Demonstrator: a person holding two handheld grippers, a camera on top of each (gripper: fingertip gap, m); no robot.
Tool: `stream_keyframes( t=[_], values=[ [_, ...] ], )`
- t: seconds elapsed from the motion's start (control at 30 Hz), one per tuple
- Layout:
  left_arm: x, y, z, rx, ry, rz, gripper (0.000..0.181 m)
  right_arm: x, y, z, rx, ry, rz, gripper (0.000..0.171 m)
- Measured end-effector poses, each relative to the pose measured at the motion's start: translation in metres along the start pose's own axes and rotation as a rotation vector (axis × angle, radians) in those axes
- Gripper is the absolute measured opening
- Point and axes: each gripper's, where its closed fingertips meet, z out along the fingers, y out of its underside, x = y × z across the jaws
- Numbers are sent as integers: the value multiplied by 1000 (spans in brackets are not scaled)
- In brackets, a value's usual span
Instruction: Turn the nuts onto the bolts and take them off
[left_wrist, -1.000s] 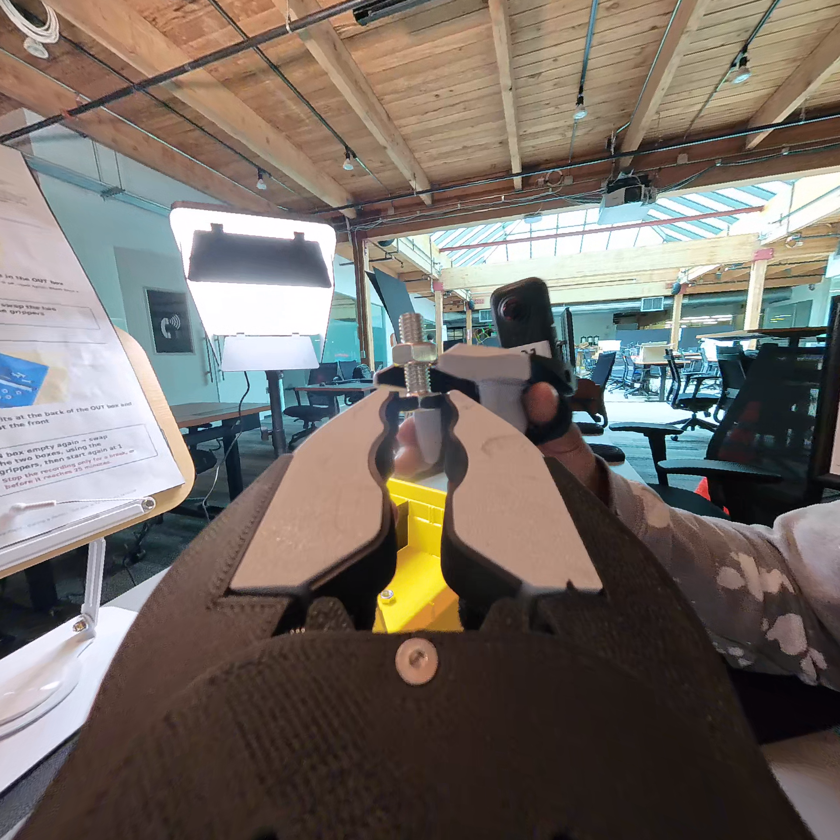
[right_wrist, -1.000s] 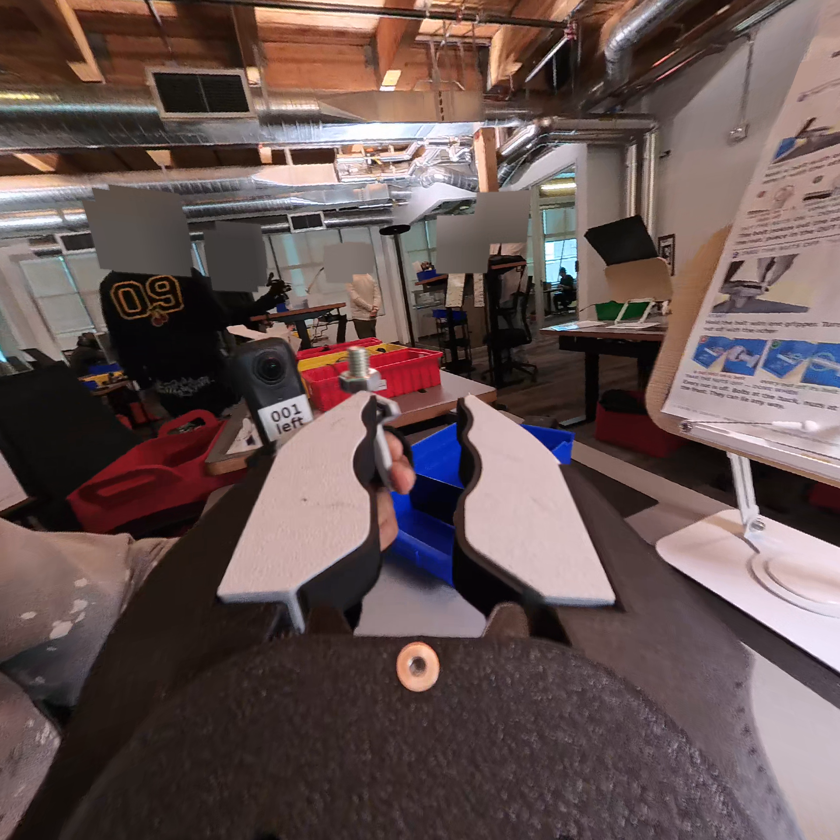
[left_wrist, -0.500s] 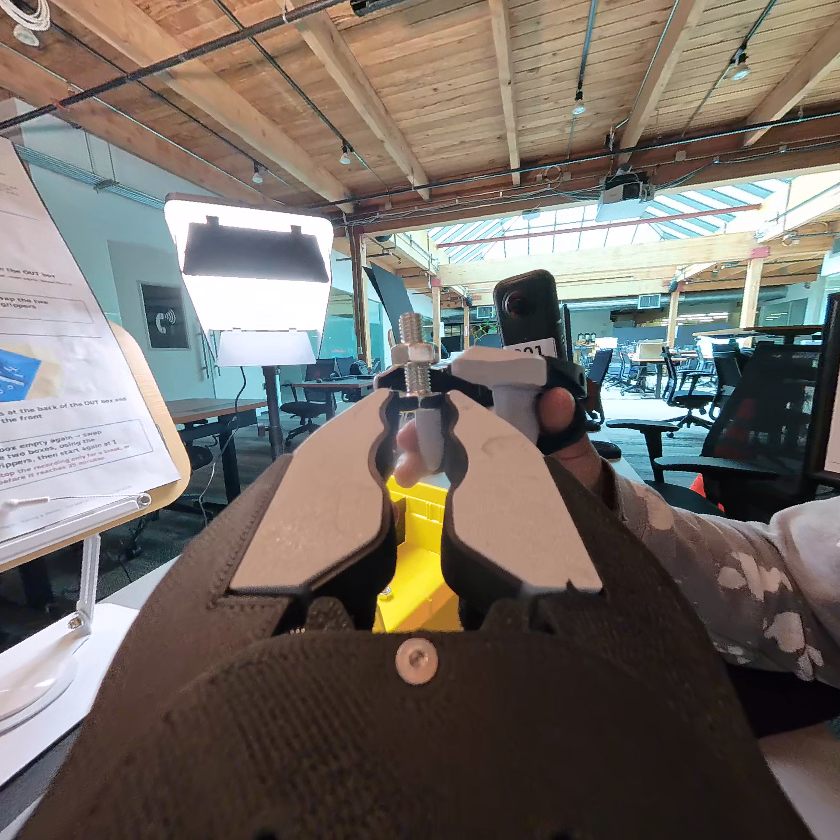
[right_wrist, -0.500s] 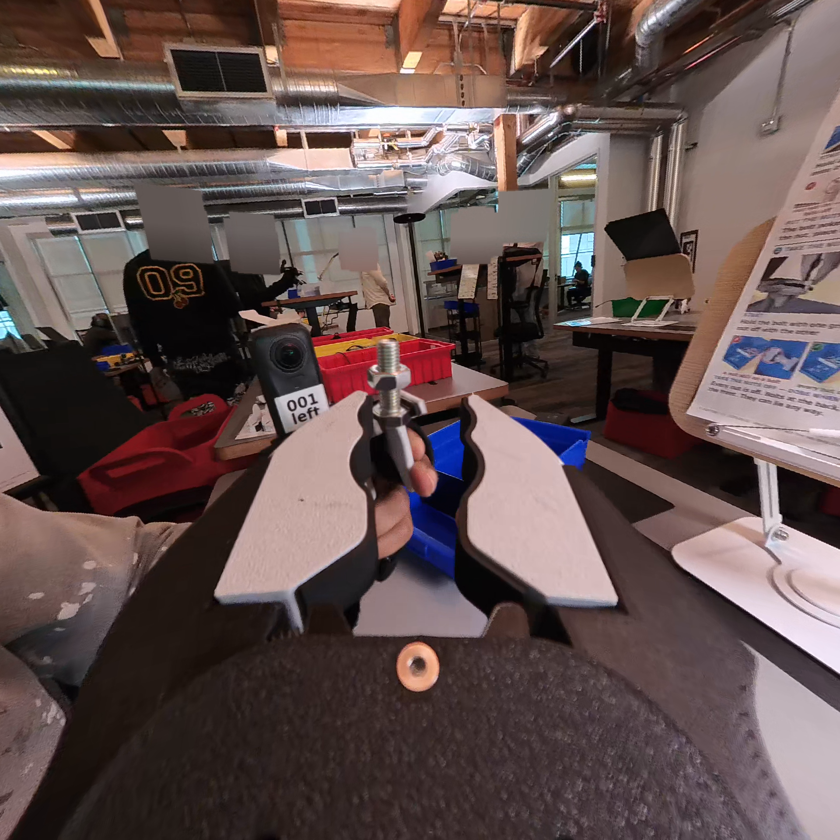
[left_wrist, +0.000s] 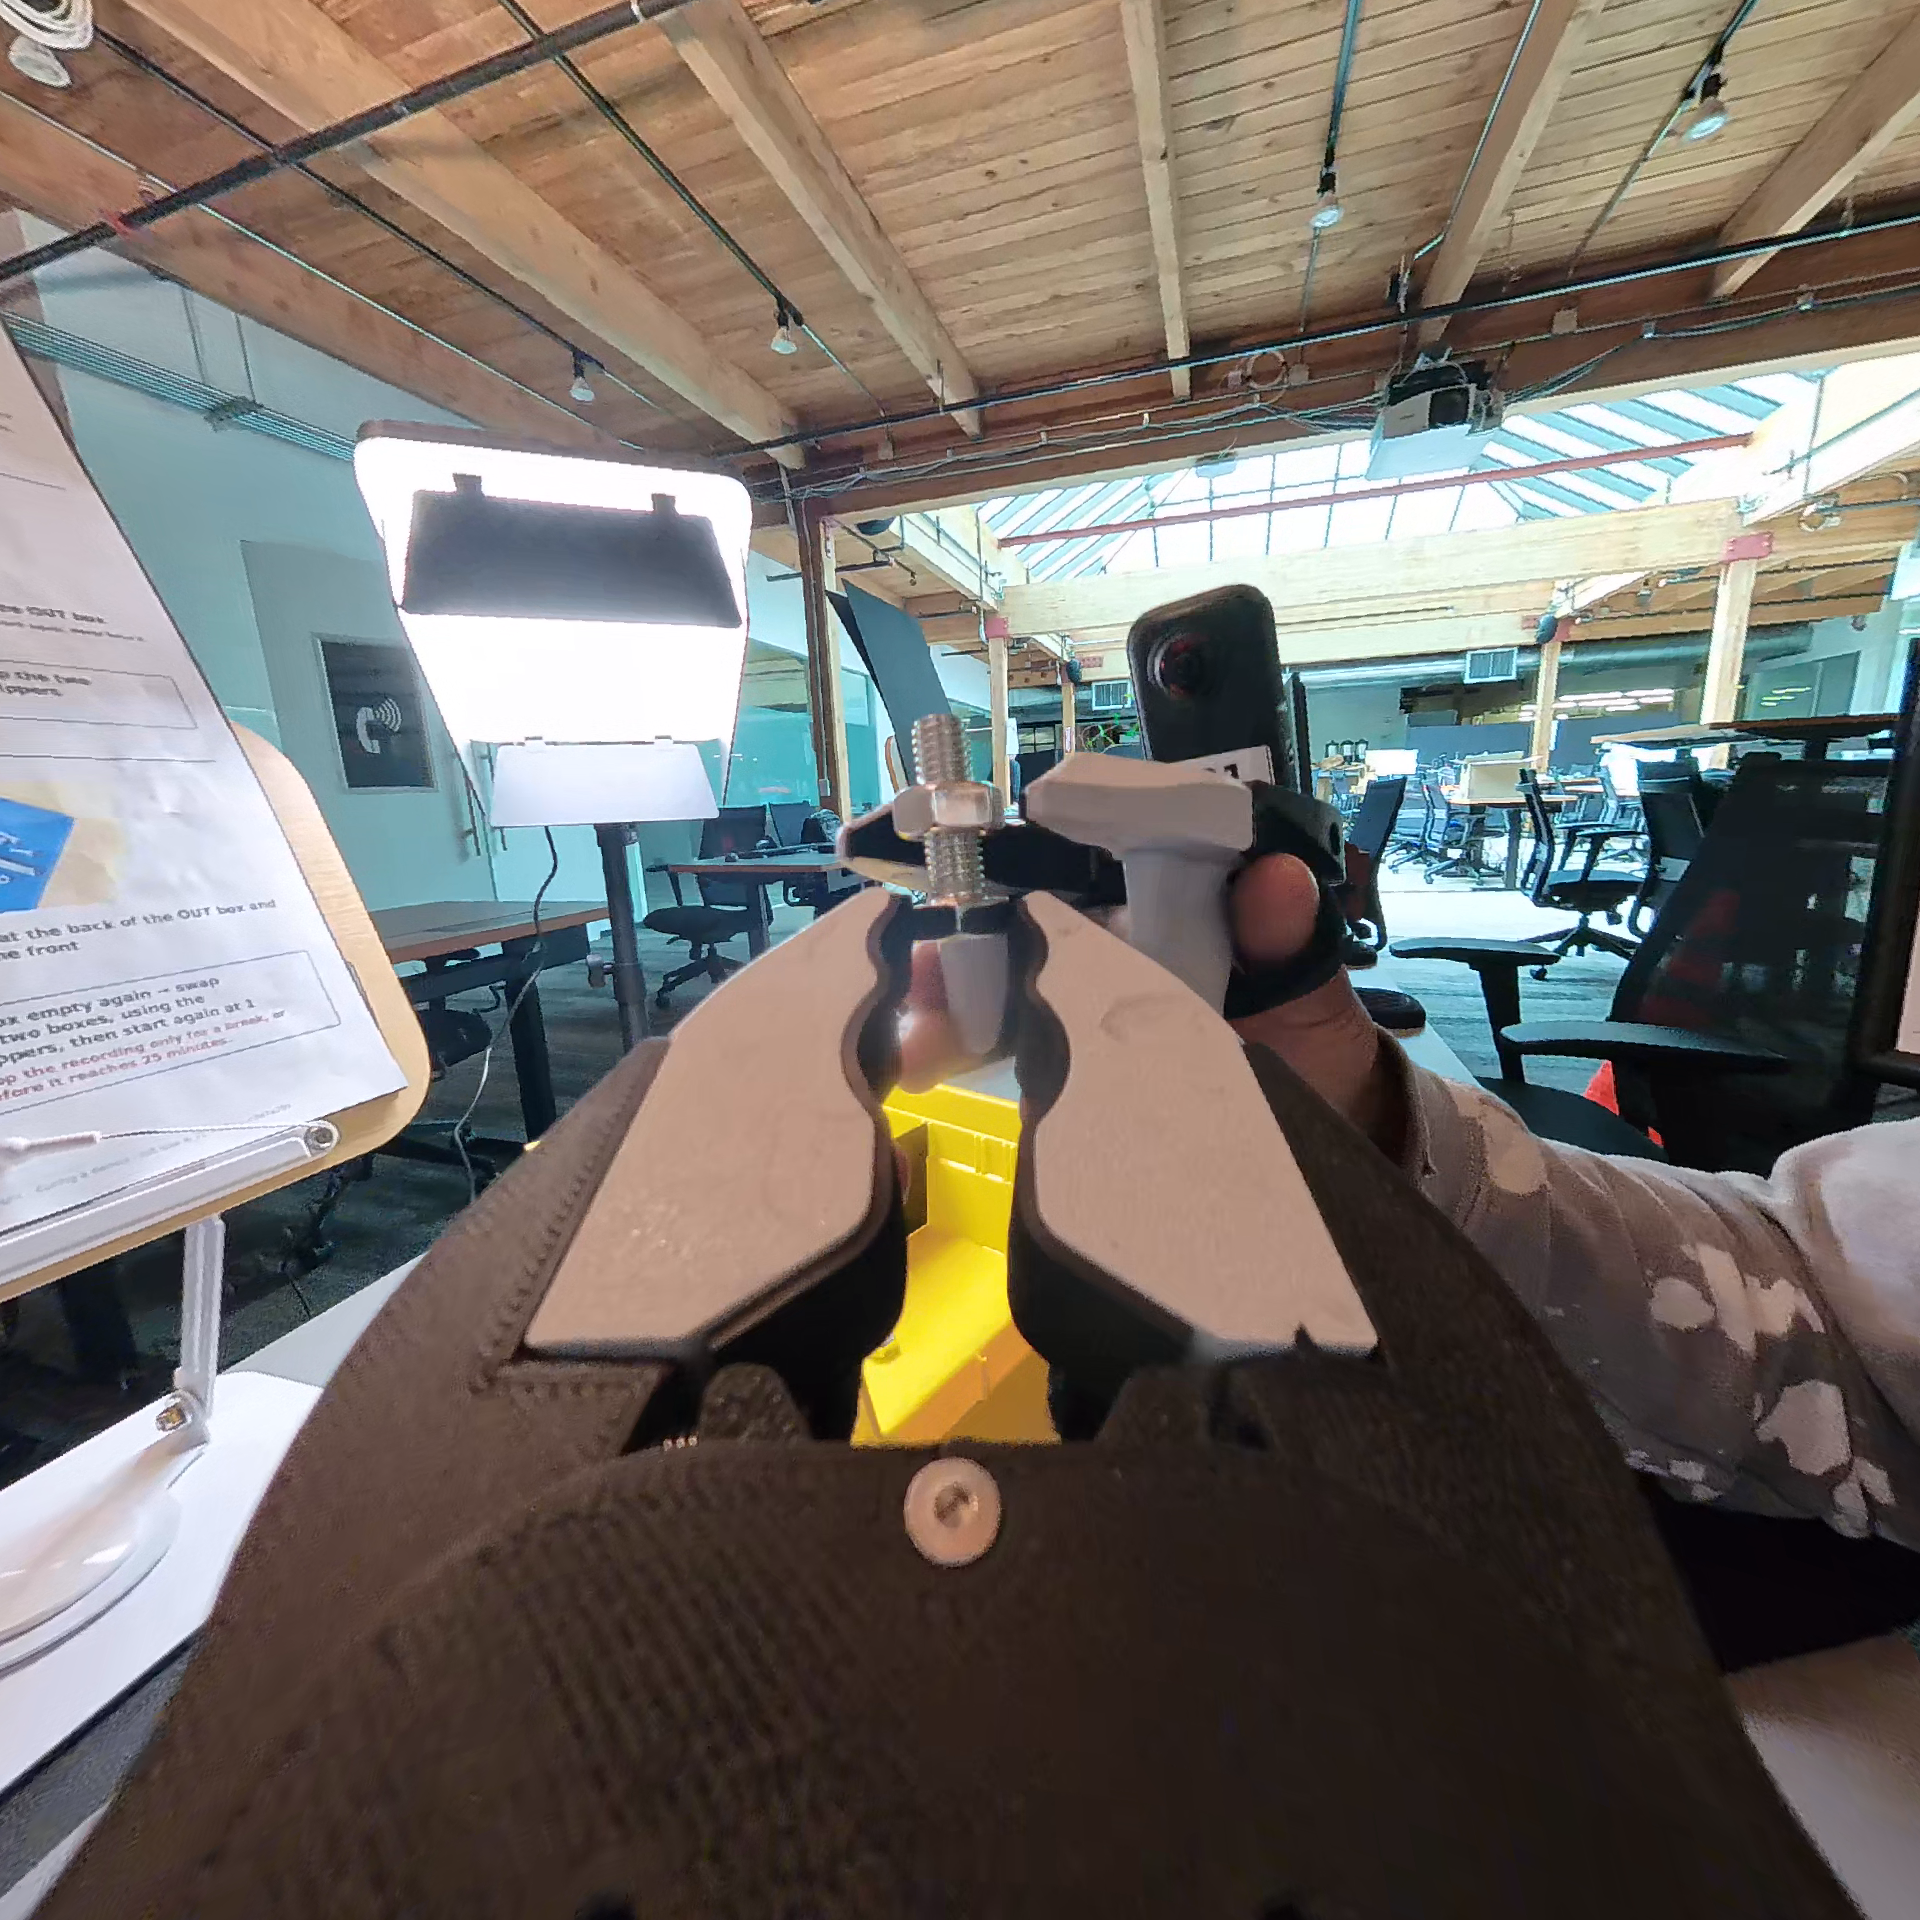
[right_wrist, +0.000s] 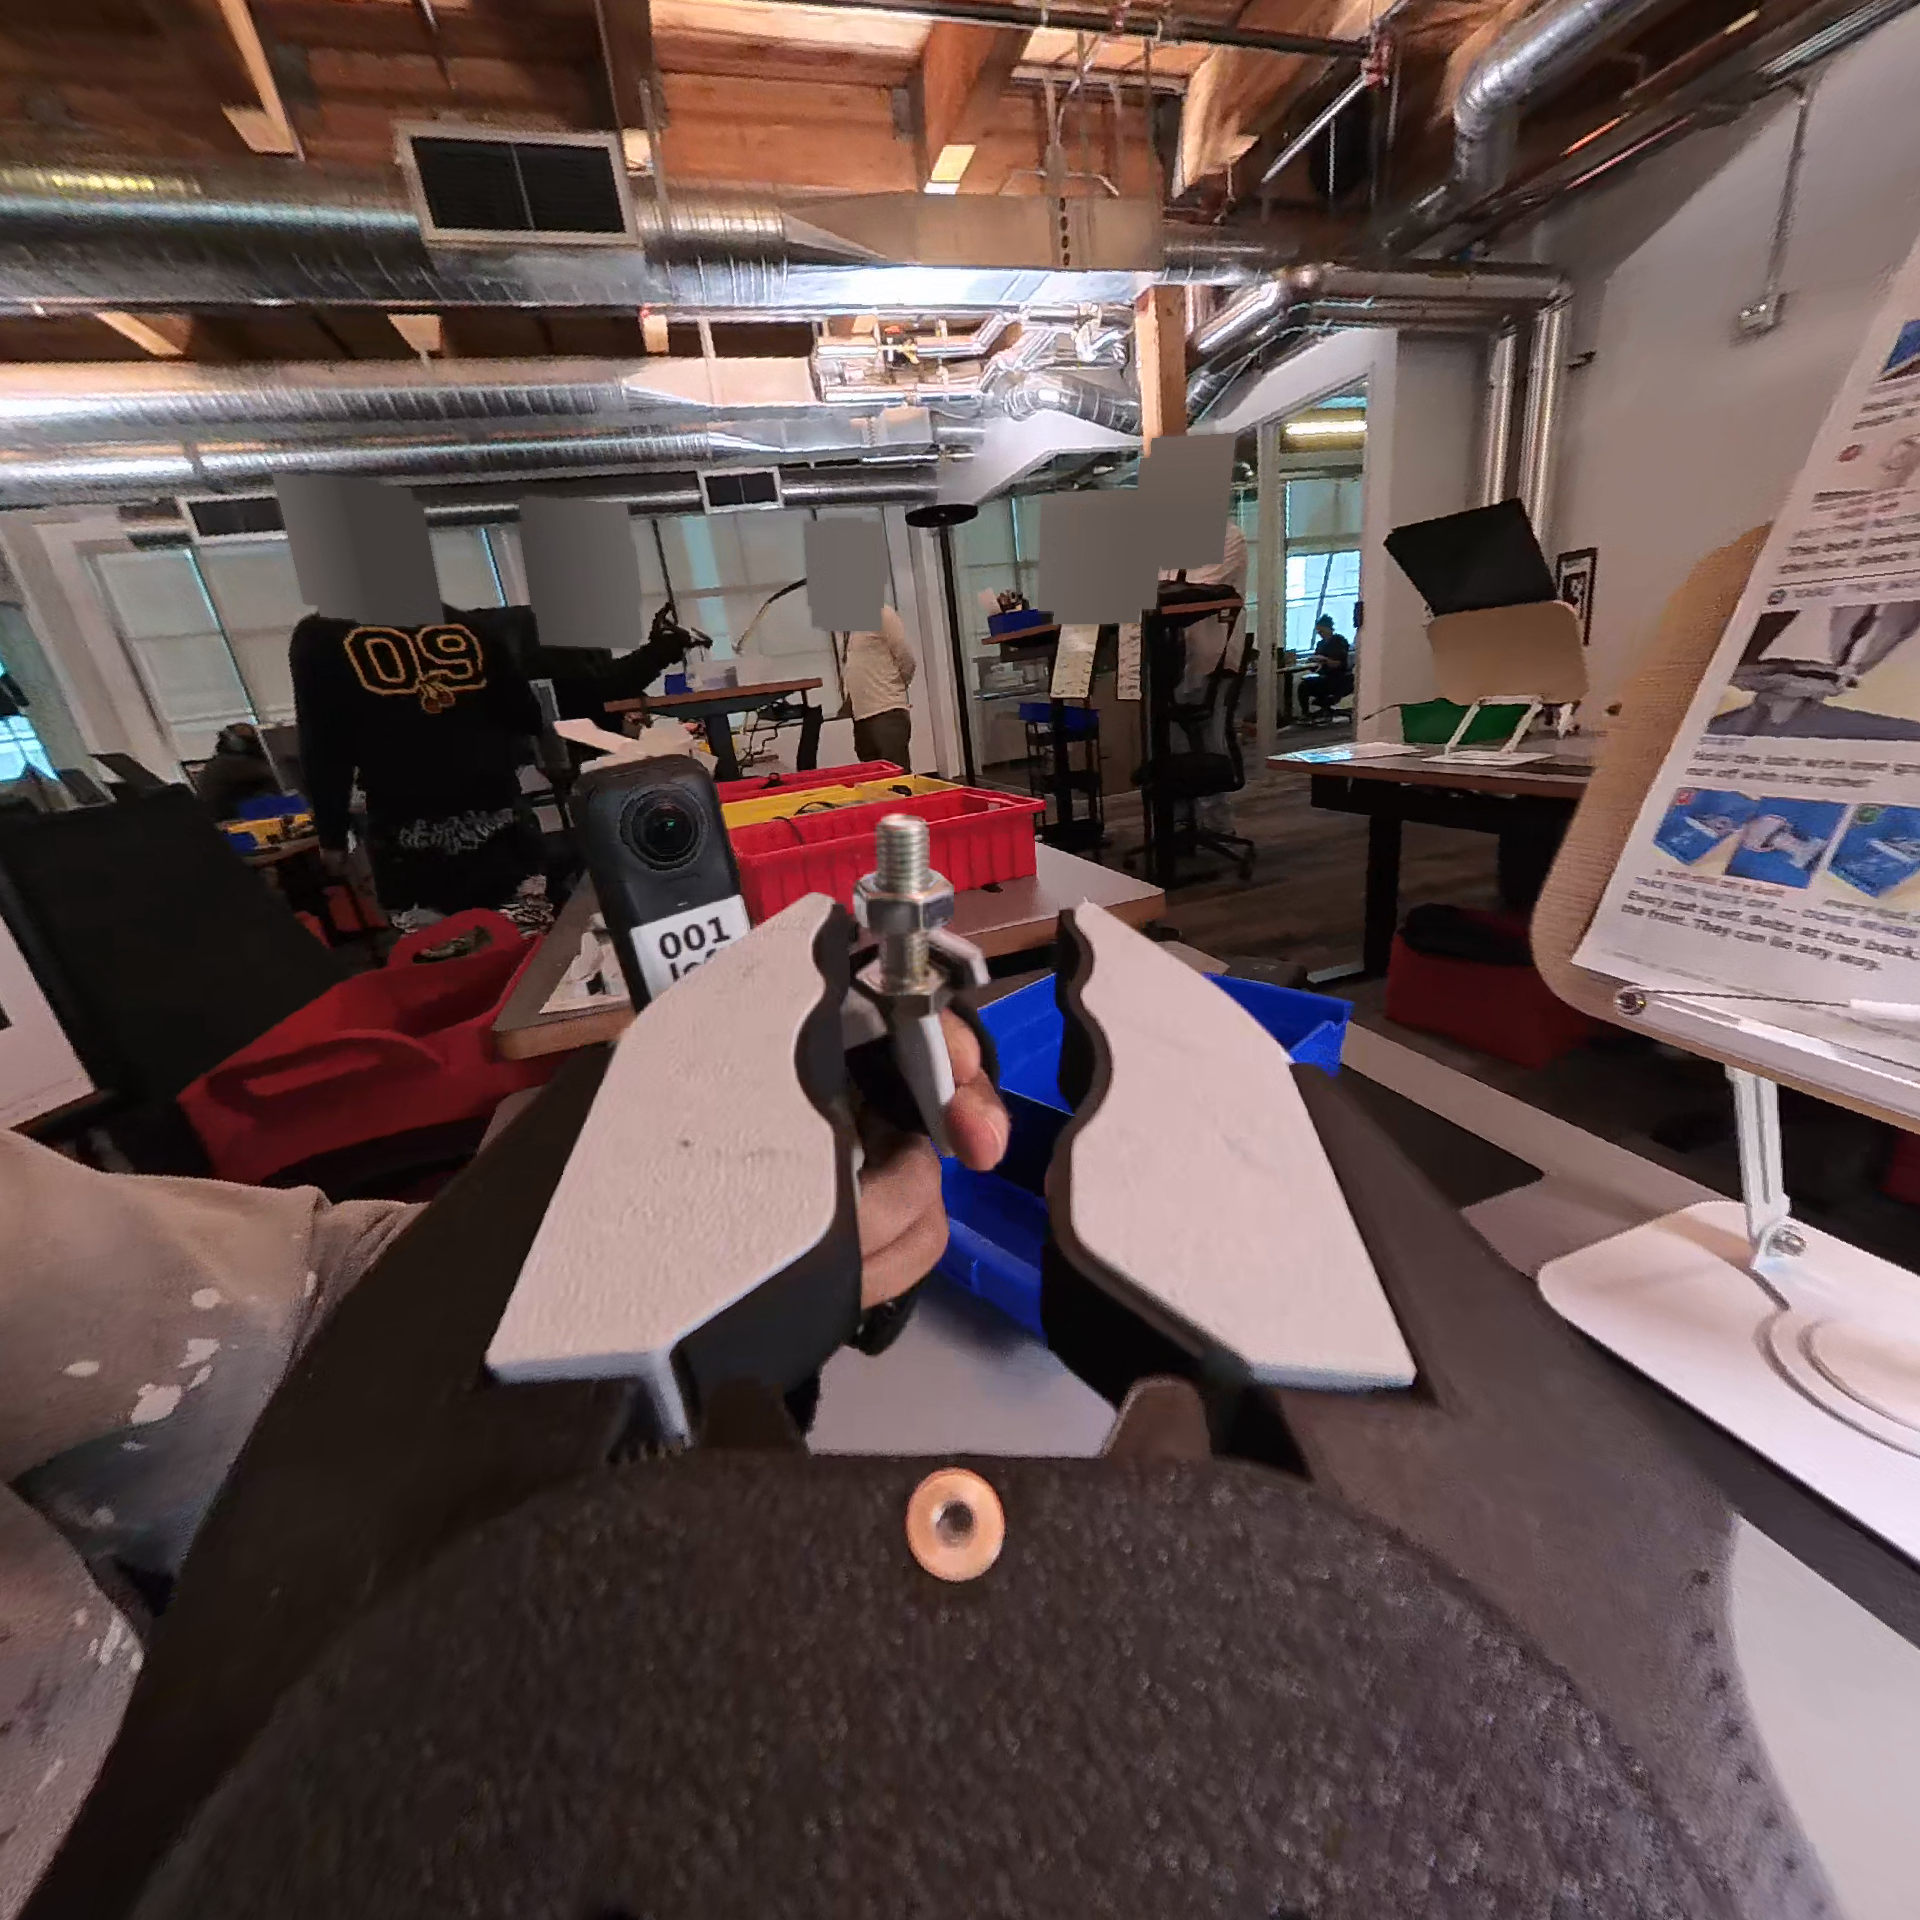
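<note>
Shifted since a second ago: the right gripper (right_wrist: 951, 930) has swung over, so the bolt (right_wrist: 904, 914), then off behind its left finger, now stands in the gap between its fingertips. Its jaws are spread wide, gripping nothing; the bolt stands nearer the left finger, and contact cannot be told. The left gripper (left_wrist: 951, 925) is clamped on the bolt's lower end and holds it upright in the air, above the bins. In the left wrist view the right gripper's dark tips sit on either side of the shank just under the nut (left_wrist: 948, 805). A person's right hand (left_wrist: 1278, 935) and left hand (right_wrist: 935, 1143) show behind the grippers, both with paint-speckled sleeves.

A yellow bin (left_wrist: 956, 1195) lies below the left gripper, a blue bin (right_wrist: 1278, 1018) below the right one, both on a white surface (right_wrist: 1849, 1714). A stand with printed instruction sheets (right_wrist: 1766, 779) sits on the surface to the right, and another (left_wrist: 156, 935) to the left. The room is an open office: wooden beam ceiling, silver air ducts, a lit studio light (left_wrist: 561, 644), desks, black office chairs, red bins (right_wrist: 883, 831) on a farther desk, and people standing in the background.

The bolt is silver metal with its threaded end pointing up. The nut is a silver hexagon, partway down the thread, with bare thread above and below it.
</note>
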Motion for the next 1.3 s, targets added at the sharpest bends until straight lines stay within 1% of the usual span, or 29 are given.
stream_keyframes(
  t=[0.1, 0.13, 0.17, 0.2, 0.27, 0.37, 0.43, 0.53, 0.57, 0.63, 0.67, 0.77, 0.87, 0.97, 1.03, 1.1, 1.2, 1.3],
  values=[
    [2, -2, 0, 24, 5, -13, 18, 2, 0, 0, -3, -2, 2, 38],
    [3, -6, -3, 55, 20, -16, 18, 6, -1, -2, -1, 19, 20, 25],
    [4, -10, -5, 72, 29, -16, 18, 18, -4, -6, 17, 84, 21, 16],
    [5, -13, -5, 74, 31, -6, 18, 23, -7, -10, 36, 107, 9, 15],
    [5, -15, -5, 80, 26, -1, 18, 19, -8, -11, 34, 68, 29, 24],
    [2, -10, -4, 81, 5, -11, 18, 0, -6, -2, 19, -10, 25, 36],
    [1, -5, -2, 85, -5, -19, 18, -8, -2, 4, -4, -26, 18, 40],
    [1, -7, -2, 109, -32, -20, 18, 1, -2, 3, -3, 1, 40, 39],
    [3, -10, -4, 127, -18, -15, 18, 9, -4, -1, 4, 33, 67, 24],
    [3, -13, -4, 131, -29, -4, 18, 25, -9, -9, 43, 93, 73, 18],
    [3, -13, -4, 132, -33, -4, 18, 25, -11, -11, 47, 83, 79, 20],
    [0, -8, -3, 125, -53, -10, 19, 8, -12, -5, 44, 17, 72, 32],
    [3, -4, -1, 117, -63, 0, 18, -9, -3, 5, -5, -27, 38, 42],
    [5, -5, 0, 112, -67, 3, 18, -3, -2, 5, -7, -10, 38, 40],
    [2, -6, -2, 128, -77, -6, 18, 0, -4, 2, -4, -10, 68, 34],
    [0, -9, -4, 141, -80, -9, 18, 4, -7, 0, 13, 18, 43, 31],
    [1, -12, -4, 151, -74, 4, 18, -1, -8, 0, 24, -10, 57, 29],
    [3, -10, -3, 146, -64, 9, 18, -6, -2, 3, -4, -40, 66, 28]
  ],
)
